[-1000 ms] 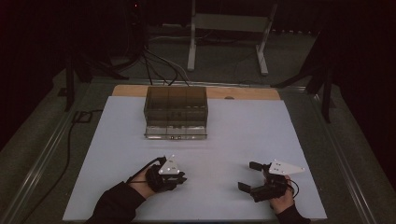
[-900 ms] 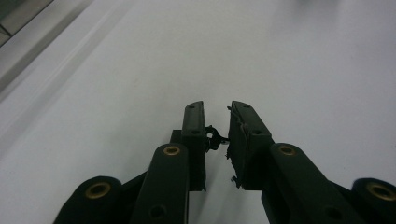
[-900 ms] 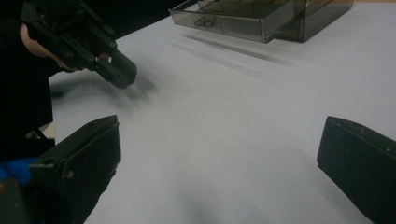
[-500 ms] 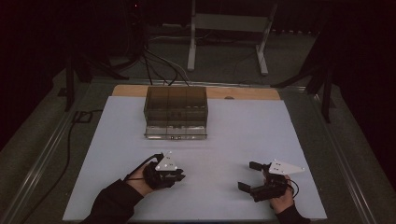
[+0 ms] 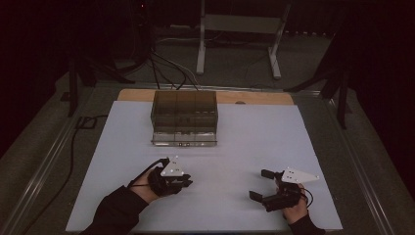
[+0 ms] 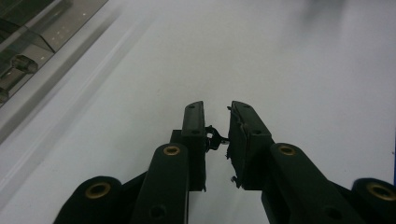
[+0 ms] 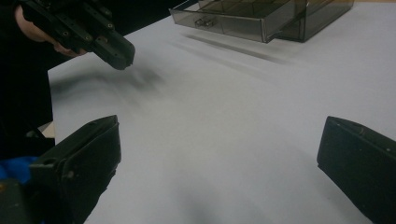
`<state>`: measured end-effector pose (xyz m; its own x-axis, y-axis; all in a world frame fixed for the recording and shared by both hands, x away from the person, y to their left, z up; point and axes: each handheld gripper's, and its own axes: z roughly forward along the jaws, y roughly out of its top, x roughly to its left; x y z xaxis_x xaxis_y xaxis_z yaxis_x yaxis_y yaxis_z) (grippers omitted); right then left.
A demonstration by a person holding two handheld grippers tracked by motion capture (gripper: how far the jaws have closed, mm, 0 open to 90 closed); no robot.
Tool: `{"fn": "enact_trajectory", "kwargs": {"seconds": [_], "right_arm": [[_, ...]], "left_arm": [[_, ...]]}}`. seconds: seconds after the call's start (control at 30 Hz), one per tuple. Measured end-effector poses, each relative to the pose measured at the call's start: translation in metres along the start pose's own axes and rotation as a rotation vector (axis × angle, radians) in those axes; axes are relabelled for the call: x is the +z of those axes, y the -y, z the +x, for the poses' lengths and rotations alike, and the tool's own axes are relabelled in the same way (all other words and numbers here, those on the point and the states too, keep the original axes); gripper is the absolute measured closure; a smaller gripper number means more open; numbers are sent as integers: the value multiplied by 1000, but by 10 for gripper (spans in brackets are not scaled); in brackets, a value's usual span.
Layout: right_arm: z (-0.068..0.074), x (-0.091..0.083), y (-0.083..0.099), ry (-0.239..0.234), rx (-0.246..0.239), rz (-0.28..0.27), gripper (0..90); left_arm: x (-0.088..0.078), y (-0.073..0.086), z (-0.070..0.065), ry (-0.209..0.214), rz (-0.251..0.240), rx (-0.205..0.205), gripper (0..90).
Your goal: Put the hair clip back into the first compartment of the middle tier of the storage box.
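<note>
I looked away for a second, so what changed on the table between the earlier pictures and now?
Little. The left tool shifted slightly toward the near edge of the table, jaws shut, holding nothing. Nothing was taken hold of or let go. The right tool kept its place with its jaws open, and the smoky drawer box stayed put at the far side of the white sheet.

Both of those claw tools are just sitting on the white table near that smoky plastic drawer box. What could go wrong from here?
The drawer box looks light, so a tug may slide it. The left gripper has its fingers closed, so it must open before grabbing anything. The drawer handle looks small and easy to miss.
</note>
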<state>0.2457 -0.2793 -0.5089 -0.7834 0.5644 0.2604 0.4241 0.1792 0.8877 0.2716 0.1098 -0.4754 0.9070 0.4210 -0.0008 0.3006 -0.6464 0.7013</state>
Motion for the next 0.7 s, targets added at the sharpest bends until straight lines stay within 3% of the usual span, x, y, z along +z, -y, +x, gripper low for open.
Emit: {"fn": "enact_trajectory", "kwargs": {"seconds": [0.7], "right_arm": [[1,0,0,0,-3,2,0]], "left_arm": [[-13,-9,8,-34,-9,13,779]]}}
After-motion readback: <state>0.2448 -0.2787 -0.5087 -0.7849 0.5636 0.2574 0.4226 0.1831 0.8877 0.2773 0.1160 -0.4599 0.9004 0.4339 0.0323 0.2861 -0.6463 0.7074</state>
